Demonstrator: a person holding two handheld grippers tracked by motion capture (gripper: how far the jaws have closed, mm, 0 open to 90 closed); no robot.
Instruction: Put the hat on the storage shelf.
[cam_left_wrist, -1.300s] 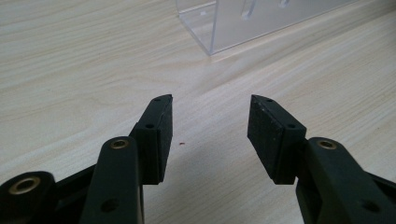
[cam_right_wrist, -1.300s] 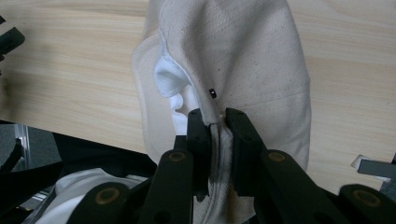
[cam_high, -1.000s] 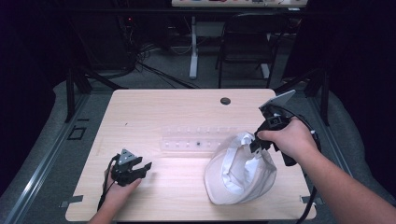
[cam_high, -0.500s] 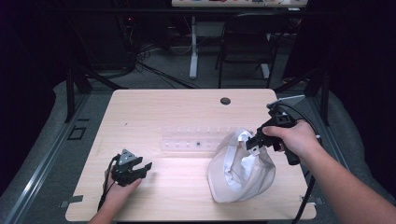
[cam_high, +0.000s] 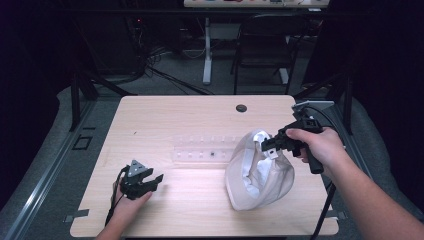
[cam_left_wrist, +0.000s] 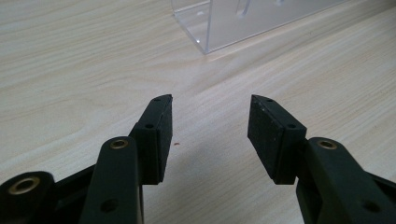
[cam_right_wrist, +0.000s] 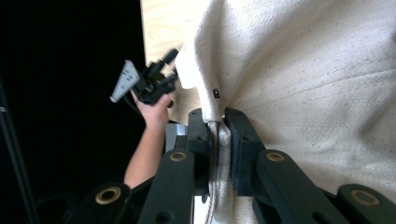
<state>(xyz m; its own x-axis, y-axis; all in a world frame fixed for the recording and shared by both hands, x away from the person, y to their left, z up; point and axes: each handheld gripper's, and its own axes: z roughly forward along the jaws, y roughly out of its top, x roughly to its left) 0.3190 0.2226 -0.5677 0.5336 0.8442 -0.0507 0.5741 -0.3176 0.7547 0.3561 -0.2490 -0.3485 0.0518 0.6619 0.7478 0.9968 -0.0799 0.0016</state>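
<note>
Clear plastic rack (cam_high: 205, 151) on wooden table (cam_high: 165, 120)

Left half of the table (cam_high: 165, 120) is open wood: free passage from the near-left corner up to the far edge. Clear acrylic rack (cam_high: 205, 150) lies across the middle, low and hard to see, blocking a straight level sweep left to right; its corner sits just ahead of the left gripper (cam_left_wrist: 210, 126), whose jaws stand apart over bare wood with nothing between them. White cloth bag (cam_high: 260, 172) bulks up right of centre, touching the rack's right end, so no gap there. Right gripper (cam_high: 270, 146) is clamped on the bag's rim, occupying that side. Small dark grommet hole (cam_high: 241, 108) near the far edge, flush, no obstacle. Near edge in front of the bag: narrow strip free.
</note>
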